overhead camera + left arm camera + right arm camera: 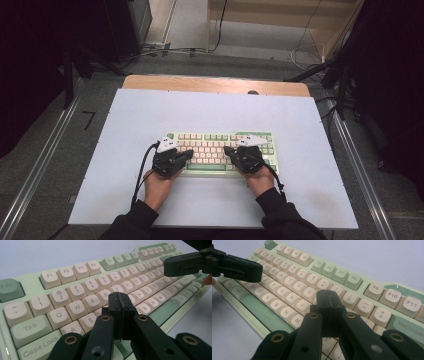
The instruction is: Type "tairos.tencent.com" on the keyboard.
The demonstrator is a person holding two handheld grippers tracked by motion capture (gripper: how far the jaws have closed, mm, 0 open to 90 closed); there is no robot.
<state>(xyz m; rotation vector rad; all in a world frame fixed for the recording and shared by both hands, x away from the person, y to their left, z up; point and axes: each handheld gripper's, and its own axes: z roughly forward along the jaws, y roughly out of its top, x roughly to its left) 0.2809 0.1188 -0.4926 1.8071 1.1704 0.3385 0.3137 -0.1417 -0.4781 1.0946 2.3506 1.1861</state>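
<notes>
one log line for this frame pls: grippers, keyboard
left gripper: shut, tip over left-hand letter keys | right gripper: shut, tip over right-hand letter keys | keyboard: flat on white mat, nothing held

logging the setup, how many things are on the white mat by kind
keyboard: 1
tongs, both shut over the keys: 2, left tongs and right tongs
total: 3
</notes>
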